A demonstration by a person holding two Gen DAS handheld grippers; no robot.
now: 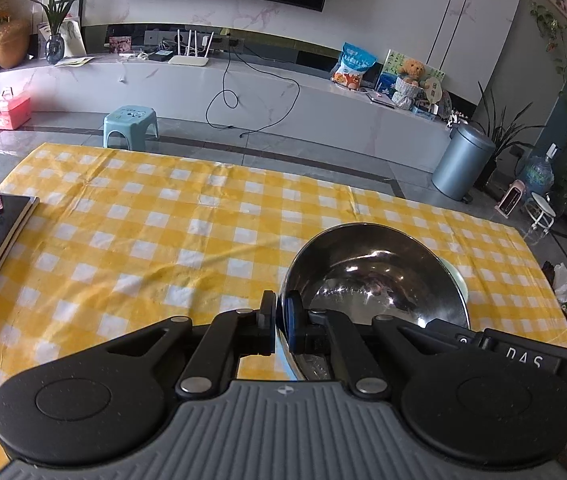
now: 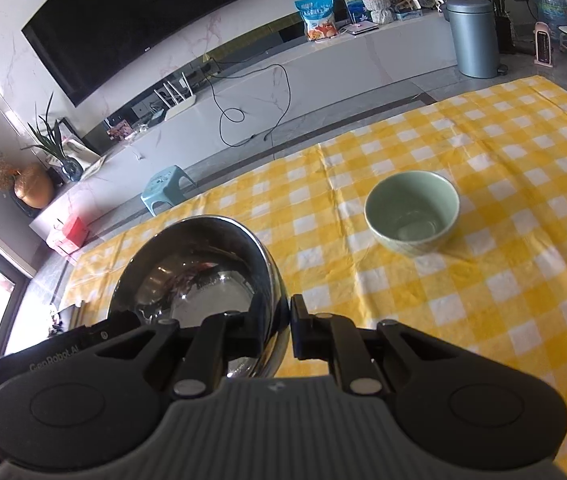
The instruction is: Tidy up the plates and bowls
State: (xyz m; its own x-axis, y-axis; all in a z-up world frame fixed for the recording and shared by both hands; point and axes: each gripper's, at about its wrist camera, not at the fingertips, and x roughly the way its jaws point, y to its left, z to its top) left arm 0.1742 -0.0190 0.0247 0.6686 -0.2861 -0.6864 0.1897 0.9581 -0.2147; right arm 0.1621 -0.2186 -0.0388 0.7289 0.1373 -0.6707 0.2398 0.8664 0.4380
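I have the steel bowl (image 1: pixel 375 280) pinched on both sides: my left gripper (image 1: pixel 281 326) is clamped over its rim at lower centre of the left view, one finger inside the wall and one outside, and my right gripper (image 2: pixel 283 330) clamps the opposite rim the same way at lower centre of the right view. The bowl fills the lower middle of both frames and looks tilted, seemingly lifted off the yellow checked cloth (image 1: pixel 143 220), though I cannot confirm clearance.

Handling notes: thin polished metal, stiff, probably light, and slick at the rim, so the pinch could slide. It should tolerate a knock.

The green ceramic bowl (image 2: pixel 413 212) stands upright at centre right of the right view, well apart. I judge it heavier and chip-prone; its rim is the place to grip.
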